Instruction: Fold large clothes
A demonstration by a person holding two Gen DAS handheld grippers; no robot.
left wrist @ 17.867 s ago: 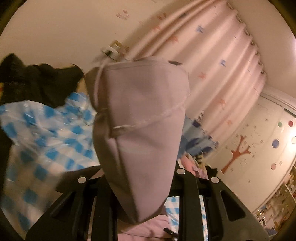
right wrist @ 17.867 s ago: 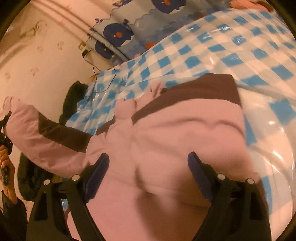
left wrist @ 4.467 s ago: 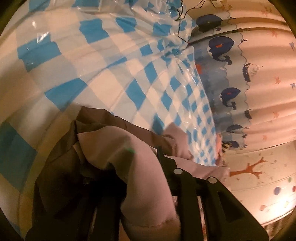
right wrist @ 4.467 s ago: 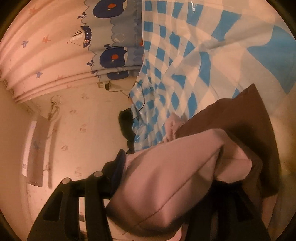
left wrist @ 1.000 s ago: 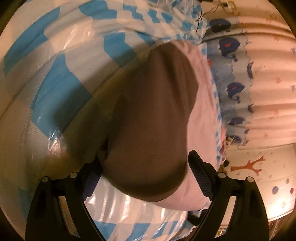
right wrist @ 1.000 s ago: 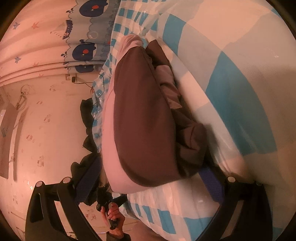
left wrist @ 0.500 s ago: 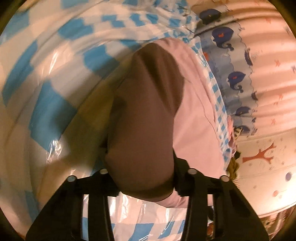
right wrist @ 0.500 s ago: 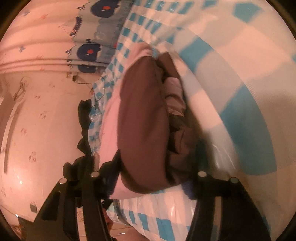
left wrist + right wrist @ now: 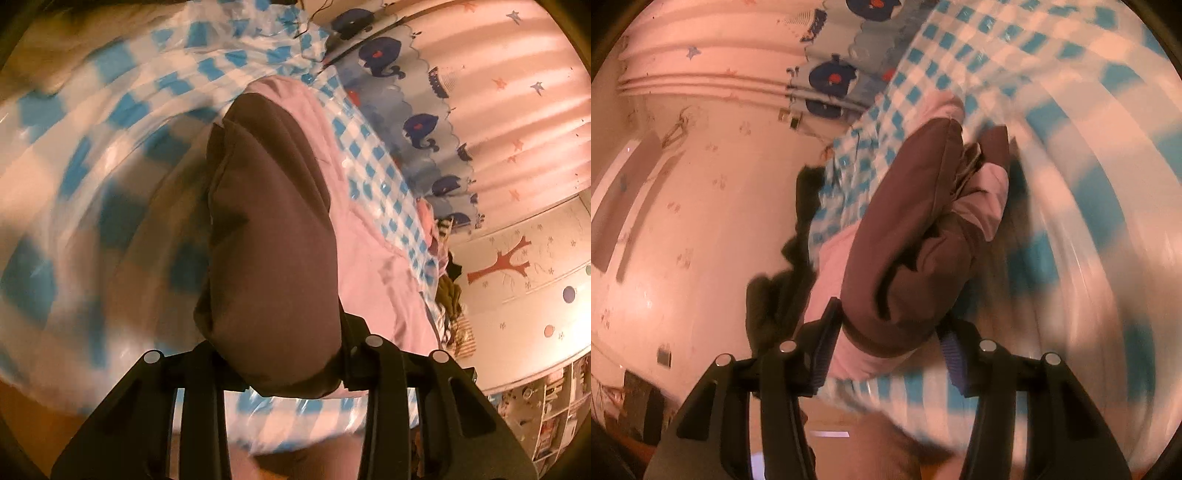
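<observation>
Brown-and-pink folded jacket (image 9: 273,236) clamped at six o'clock by both part-closed tongs, left tongs (image 9: 280,363) and right tongs (image 9: 890,339), above checked bed cover (image 9: 92,155).

No writing, label, brand or number can be read in either view.

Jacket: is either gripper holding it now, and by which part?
Both are. The left gripper and right gripper each clamp the folded pink-and-brown jacket at its near brown end.
</observation>
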